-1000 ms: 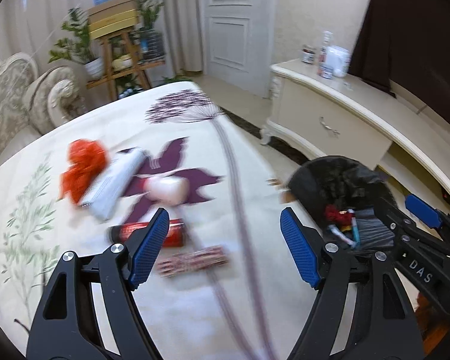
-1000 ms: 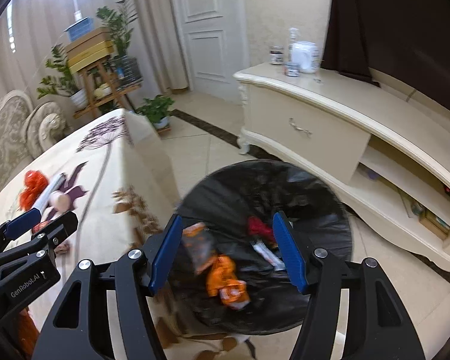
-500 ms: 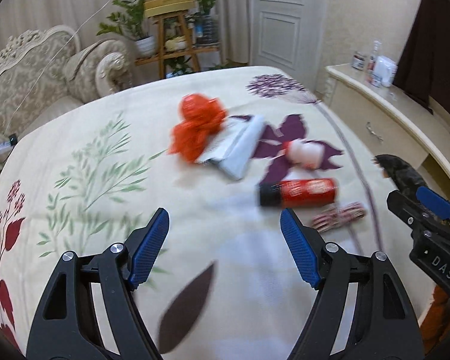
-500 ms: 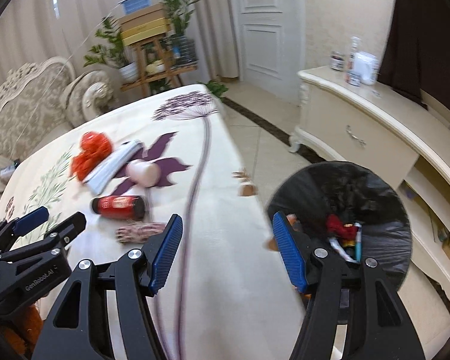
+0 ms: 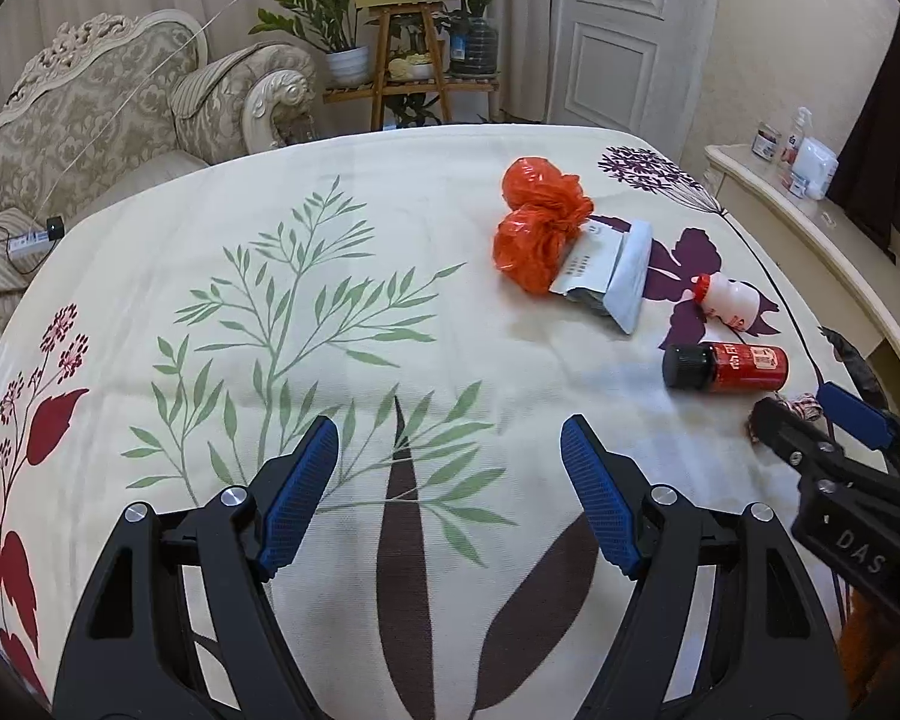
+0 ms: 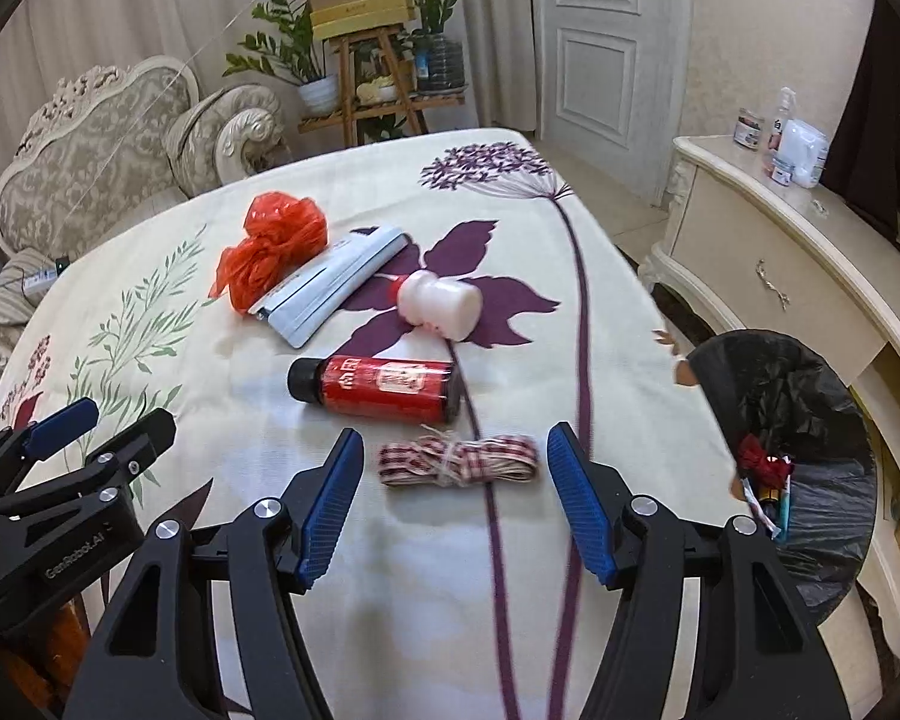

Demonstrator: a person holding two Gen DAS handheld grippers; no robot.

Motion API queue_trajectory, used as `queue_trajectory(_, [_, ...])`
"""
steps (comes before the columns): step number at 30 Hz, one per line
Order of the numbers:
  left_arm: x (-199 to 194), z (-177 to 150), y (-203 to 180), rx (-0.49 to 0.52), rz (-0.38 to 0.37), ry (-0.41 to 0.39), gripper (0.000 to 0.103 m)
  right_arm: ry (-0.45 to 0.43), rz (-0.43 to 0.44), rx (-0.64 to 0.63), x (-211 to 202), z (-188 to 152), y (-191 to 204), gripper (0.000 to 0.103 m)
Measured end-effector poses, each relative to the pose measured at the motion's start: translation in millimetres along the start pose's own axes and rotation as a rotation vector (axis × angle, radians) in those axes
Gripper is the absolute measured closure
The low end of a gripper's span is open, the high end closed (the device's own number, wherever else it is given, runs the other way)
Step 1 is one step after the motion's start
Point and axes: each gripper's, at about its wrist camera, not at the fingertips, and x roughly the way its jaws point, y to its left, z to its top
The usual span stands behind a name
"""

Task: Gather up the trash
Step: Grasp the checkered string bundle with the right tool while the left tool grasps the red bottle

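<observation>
two bottles (image 6: 377, 387); one string bundle (image 6: 457, 462)

Black plastic left gripper (image 5: 450, 498) and right gripper (image 6: 453, 504), ribbed blue pads (image 5: 297, 498), silver screws; white lettering "DAS" and "GenRobot.AI".

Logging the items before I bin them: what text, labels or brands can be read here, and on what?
"GenRobot.AI": on the left tool's body.
"DAS": on the right tool's body.
Red bottle: white characters on its label, too blurred to read.
Grey mailer bag: lines of small print, unreadable.
Jar and spray bottle on the sideboard: labels too small.
</observation>
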Motion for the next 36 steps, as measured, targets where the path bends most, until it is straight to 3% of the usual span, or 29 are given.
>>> queue_trajectory(4, [2,-1,1,-0.008,-0.012,0.005,0.028,0.017,-0.014,-0.018,5,-1,4,0.040])
queue_trajectory(7, [4,-1,0,-0.009,-0.023,0.007,0.028,0.021,-0.022,-0.020,4,-2,3,0.047])
queue_trajectory(19, [3,-3,-8,-0.003,-0.042,0.004,0.028,-0.003,-0.034,0.001,-11,-9,-11,0.050])
queue_trajectory(36, [-5,5,-86,0.086,-0.144,-0.016,0.028,-0.071,-0.132,0.119,-37,-11,-86,0.050])
